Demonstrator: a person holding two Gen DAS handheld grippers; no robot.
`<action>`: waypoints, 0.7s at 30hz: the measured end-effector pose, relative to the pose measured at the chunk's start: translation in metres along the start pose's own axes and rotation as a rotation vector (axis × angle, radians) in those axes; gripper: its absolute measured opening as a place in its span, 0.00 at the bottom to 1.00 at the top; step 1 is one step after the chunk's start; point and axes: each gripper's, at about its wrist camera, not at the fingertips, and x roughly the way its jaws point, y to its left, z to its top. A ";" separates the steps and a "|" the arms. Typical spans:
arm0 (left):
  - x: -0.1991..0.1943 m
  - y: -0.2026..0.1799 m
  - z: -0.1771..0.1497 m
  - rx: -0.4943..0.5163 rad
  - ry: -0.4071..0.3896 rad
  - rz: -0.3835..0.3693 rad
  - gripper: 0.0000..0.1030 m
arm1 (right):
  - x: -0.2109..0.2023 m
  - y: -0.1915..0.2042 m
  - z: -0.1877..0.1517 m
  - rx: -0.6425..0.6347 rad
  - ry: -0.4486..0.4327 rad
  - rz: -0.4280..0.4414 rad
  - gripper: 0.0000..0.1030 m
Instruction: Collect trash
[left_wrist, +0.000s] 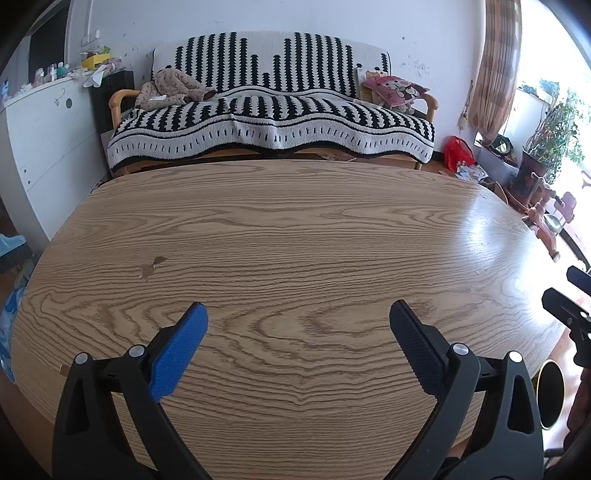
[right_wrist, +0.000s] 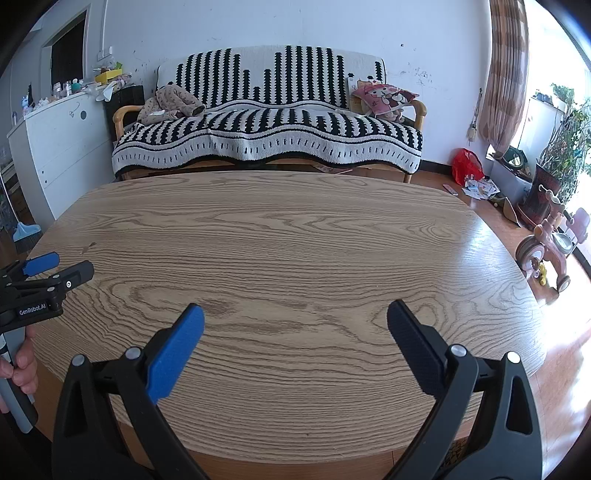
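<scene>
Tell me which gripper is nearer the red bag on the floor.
Right. The right gripper is on the side of the table toward the red bag; the left gripper hovers farther over on the table's other side.

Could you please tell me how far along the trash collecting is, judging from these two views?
Done: nothing shows as collected. In hand: nothing; the left gripper and right gripper both hang open over the wooden table, whose visible top holds no trash. Left: scattered paper scraps lie on the floor beside a red bag, near the curtain, untouched.
</scene>
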 end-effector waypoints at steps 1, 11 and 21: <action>0.000 0.000 0.000 0.000 0.001 -0.001 0.93 | 0.000 0.000 0.000 0.000 0.000 0.000 0.93; 0.002 0.003 0.002 -0.005 0.009 0.018 0.93 | 0.001 0.001 0.000 0.001 0.000 -0.001 0.93; -0.003 -0.001 0.002 0.017 -0.034 0.053 0.93 | 0.001 0.001 0.000 0.002 0.000 -0.001 0.93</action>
